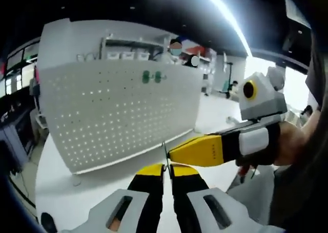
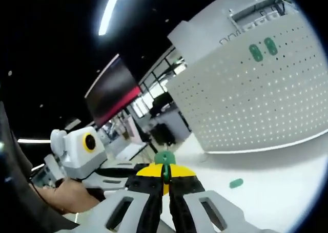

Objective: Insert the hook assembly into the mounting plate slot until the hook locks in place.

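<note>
Pegboard mounting plate (image 1: 118,115): upright on white table (image 1: 56,192), two green hook pieces (image 1: 152,77) already seated near its top edge. Third green piece (image 2: 236,183) loose on table surface, apart from board's lower edge.

Right gripper (image 2: 165,177): pressed together, pinching green hook assembly (image 2: 165,159) at jaw tips, well short of board. Left gripper (image 1: 167,170): jaws pressed together on a thin metal hook pin (image 1: 165,153); right gripper's yellow tip just beside it.

Progress, as judged: two pieces mounted, held assembly not yet inserted, locking step outstanding.

Clearance: open table between grippers and board face; perforated field below mounted pieces unobstructed. Board's right edge and lower rim bound the approach.
</note>
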Tool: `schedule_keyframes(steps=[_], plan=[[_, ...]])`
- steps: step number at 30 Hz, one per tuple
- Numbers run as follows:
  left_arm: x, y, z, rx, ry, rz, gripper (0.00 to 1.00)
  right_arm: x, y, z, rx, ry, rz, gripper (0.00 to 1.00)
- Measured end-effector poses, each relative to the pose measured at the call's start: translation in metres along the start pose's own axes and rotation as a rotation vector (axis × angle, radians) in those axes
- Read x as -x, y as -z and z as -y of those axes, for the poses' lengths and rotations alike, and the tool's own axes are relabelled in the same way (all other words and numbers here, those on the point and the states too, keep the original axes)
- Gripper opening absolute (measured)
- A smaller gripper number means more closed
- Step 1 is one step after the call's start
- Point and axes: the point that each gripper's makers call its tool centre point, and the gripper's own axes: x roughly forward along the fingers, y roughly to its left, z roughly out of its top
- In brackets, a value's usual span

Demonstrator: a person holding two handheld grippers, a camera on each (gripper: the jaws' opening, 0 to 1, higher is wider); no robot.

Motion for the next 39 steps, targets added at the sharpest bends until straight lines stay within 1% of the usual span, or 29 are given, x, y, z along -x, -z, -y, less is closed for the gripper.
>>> schedule_keyframes(steps=[1, 4, 7, 9, 11, 14, 20, 23, 24, 26, 35, 39], plan=[[0.000, 0.001, 0.001, 0.017, 0.006, -0.003, 0.08, 0.000, 0.000, 0.000, 0.001, 0.000, 0.001, 0.00], [-0.002, 0.005, 0.003, 0.022, 0.009, -0.012, 0.17, 0.000, -0.003, -0.002, 0.014, -0.003, 0.007, 0.00], [-0.003, 0.007, 0.003, 0.017, -0.002, -0.018, 0.30, 0.000, -0.004, -0.001, 0.020, -0.002, 0.011, 0.00], [-0.003, 0.008, 0.004, 0.036, -0.003, -0.020, 0.41, 0.001, -0.004, 0.000, 0.025, 0.001, 0.010, 0.00], [-0.004, 0.006, 0.003, 0.047, -0.006, -0.006, 0.54, 0.001, -0.004, 0.001, 0.026, 0.003, 0.010, 0.00], [-0.005, 0.006, 0.003, 0.049, -0.012, -0.005, 0.64, 0.002, -0.005, 0.002, 0.029, 0.008, 0.013, 0.00], [-0.005, 0.009, 0.005, 0.049, -0.007, -0.018, 0.75, 0.003, -0.006, 0.003, 0.040, 0.015, 0.015, 0.00], [-0.006, 0.012, 0.006, 0.024, -0.011, -0.037, 0.79, 0.004, -0.005, 0.005, 0.046, 0.020, 0.011, 0.00], [-0.006, 0.014, 0.007, 0.033, -0.008, -0.047, 0.81, 0.004, -0.004, 0.006, 0.048, 0.022, 0.009, 0.00], [-0.006, 0.015, 0.008, 0.050, -0.003, -0.048, 0.86, 0.004, -0.004, 0.007, 0.052, 0.024, 0.008, 0.00], [-0.006, 0.015, 0.013, 0.044, 0.010, -0.046, 0.94, 0.006, -0.003, 0.010, 0.064, 0.034, 0.005, 0.00], [-0.006, 0.015, 0.014, 0.042, 0.016, -0.044, 0.97, 0.008, -0.004, 0.013, 0.073, 0.043, 0.006, 0.00]])
